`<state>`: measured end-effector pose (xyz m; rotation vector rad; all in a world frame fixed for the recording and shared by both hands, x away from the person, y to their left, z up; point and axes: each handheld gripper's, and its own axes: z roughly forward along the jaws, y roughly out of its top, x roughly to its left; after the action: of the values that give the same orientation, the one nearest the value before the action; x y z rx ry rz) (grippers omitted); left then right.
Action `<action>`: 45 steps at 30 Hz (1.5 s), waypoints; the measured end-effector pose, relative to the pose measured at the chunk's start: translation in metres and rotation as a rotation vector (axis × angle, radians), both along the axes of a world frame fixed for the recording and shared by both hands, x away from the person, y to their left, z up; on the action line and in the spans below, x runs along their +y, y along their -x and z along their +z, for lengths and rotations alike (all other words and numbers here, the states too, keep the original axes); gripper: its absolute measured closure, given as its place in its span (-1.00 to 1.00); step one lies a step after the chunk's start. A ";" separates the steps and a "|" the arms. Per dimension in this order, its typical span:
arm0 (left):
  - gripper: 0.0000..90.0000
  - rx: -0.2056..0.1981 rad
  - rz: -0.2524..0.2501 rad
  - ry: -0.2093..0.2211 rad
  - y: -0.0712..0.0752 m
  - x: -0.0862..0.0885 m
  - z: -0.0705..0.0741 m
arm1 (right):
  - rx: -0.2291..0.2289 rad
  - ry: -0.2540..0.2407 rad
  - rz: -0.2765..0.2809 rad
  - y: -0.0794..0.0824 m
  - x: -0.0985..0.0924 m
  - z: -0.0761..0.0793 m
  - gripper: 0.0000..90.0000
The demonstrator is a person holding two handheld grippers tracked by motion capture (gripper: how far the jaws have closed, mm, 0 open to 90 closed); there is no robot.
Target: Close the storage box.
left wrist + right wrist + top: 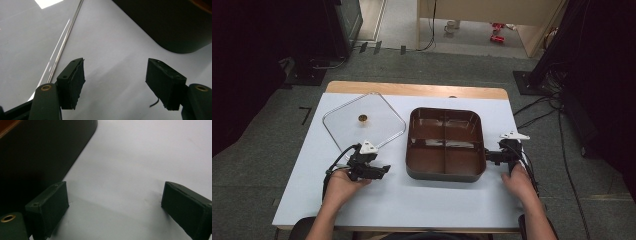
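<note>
Gripper views — jaws wide, empty.

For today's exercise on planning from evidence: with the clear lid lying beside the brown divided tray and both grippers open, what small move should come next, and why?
Probably ease the left gripper toward the clear lid edge to grasp it. Its jaws stand open and empty, the lid edge lies just beside them, and the tray is uncovered.

A: Illumination status?
B: Overhead; white table point(412, 200) evenly lit, surroundings dim. Glare patch on clear lid point(47, 2).
A: Focus?
B: High view soft. Gripper views: soft shadows; dark tray wall point(37, 157) underexposed.
</note>
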<state>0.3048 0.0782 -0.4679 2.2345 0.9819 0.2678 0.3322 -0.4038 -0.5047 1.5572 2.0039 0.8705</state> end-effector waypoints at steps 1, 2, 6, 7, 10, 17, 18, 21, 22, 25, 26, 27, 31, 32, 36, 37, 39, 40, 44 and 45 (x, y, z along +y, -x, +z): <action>-0.29 -0.001 0.001 0.003 0.000 0.001 0.001 | 0.000 0.000 0.000 0.000 0.000 0.000 -0.85; -0.28 -0.001 0.002 0.007 -0.001 0.001 0.002 | 0.000 0.000 0.000 0.000 0.000 0.000 -0.85; -0.27 -0.003 0.000 0.021 -0.002 0.002 0.006 | 0.000 0.000 0.000 0.000 0.000 0.000 -0.85; -0.27 -0.003 -0.002 0.021 -0.003 0.002 0.007 | 0.000 0.000 0.000 0.000 0.000 0.000 -0.85; -0.24 0.003 -0.001 0.024 -0.006 0.003 0.008 | 0.000 0.000 0.000 0.000 0.000 0.000 -0.85; -0.21 0.000 -0.009 0.039 -0.013 0.001 0.012 | 0.000 0.000 0.000 0.000 0.000 0.000 -0.85; -0.21 0.006 -0.013 0.037 -0.015 0.000 0.011 | 0.000 0.000 0.000 0.000 0.000 0.000 -0.85; -0.21 0.013 -0.016 0.033 -0.018 -0.001 0.011 | 0.000 0.000 0.000 0.000 0.000 0.000 -0.85; -0.21 0.012 -0.013 0.034 -0.019 -0.001 0.012 | 0.000 0.000 0.000 0.000 0.000 0.000 -0.85; -0.21 0.026 -0.002 0.047 -0.024 0.001 0.015 | 0.000 0.001 0.001 0.000 0.000 0.000 -0.85; -0.14 0.026 -0.002 0.047 -0.024 0.001 0.015 | 0.000 0.001 0.001 0.000 0.000 0.000 -0.85; -0.11 0.039 0.007 0.045 -0.026 0.001 0.016 | 0.000 0.001 0.001 0.000 0.000 0.000 -0.85; -0.13 0.047 0.018 0.063 -0.034 0.002 0.017 | 0.000 0.001 0.001 0.000 0.000 0.000 -0.85; -0.14 0.047 0.018 0.063 -0.034 0.002 0.017 | 0.000 0.001 0.001 0.000 0.000 0.000 -0.85; -0.15 0.043 0.019 0.068 -0.039 0.003 0.018 | 0.000 0.001 0.000 0.000 0.000 0.000 -0.85; -0.15 0.038 0.019 0.070 -0.040 0.003 0.019 | 0.000 0.001 0.001 0.000 0.000 0.000 -0.85; -0.14 0.031 0.017 0.076 -0.041 0.004 0.020 | 0.000 0.000 0.000 0.000 0.000 0.000 -0.85; -0.13 0.021 0.018 0.079 -0.042 0.004 0.021 | 0.000 0.000 0.000 0.000 0.000 0.000 -0.85; -0.10 0.006 0.013 0.080 -0.045 0.006 0.024 | 0.000 0.001 0.000 0.000 0.000 0.000 -0.85; -0.09 0.006 0.013 0.080 -0.045 0.006 0.024 | 0.000 0.001 0.000 0.000 0.000 0.000 -0.85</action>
<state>0.3500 0.0839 -0.4444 2.1585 0.9940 0.2240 0.3322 -0.4037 -0.5047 1.5567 2.0044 0.8698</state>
